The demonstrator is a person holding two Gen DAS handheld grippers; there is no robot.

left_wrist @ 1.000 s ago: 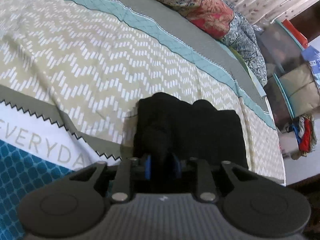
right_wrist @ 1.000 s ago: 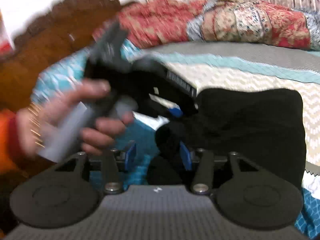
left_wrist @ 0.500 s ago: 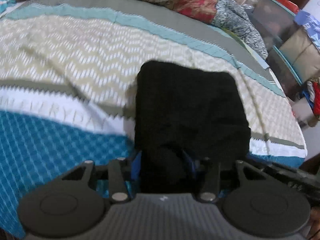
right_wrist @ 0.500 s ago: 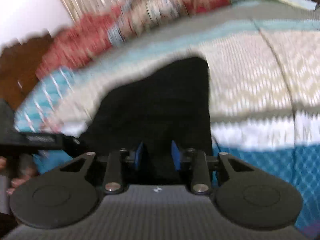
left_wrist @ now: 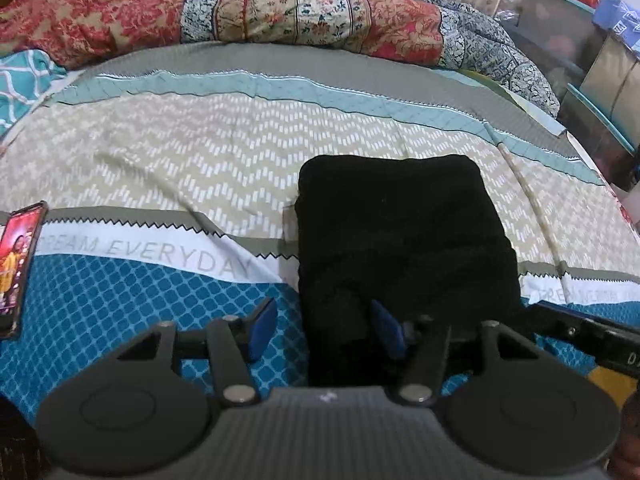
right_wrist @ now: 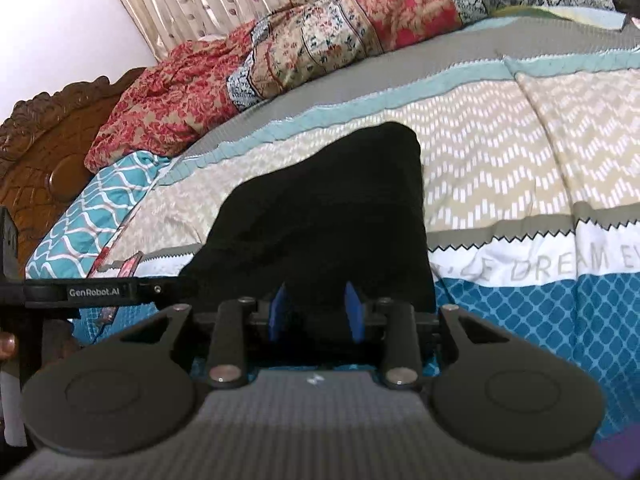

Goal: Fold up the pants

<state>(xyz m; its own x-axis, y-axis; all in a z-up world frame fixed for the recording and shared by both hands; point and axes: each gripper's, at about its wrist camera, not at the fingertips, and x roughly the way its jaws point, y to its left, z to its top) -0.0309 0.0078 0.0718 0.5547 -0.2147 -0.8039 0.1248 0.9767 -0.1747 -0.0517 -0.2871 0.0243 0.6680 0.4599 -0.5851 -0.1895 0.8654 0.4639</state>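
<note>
Released since a half-second ago, the left gripper (left_wrist: pixel 324 330) gapes beside the folded black pants (left_wrist: pixel 404 236); the right gripper (right_wrist: pixel 316 312) grips their near edge and could drag the fold open.

The patterned bed (left_wrist: pixel 200 152) carries folded black pants (left_wrist: pixel 400 224), a quilt (left_wrist: pixel 280 8) and a phone (left_wrist: pixel 18 268).
</note>
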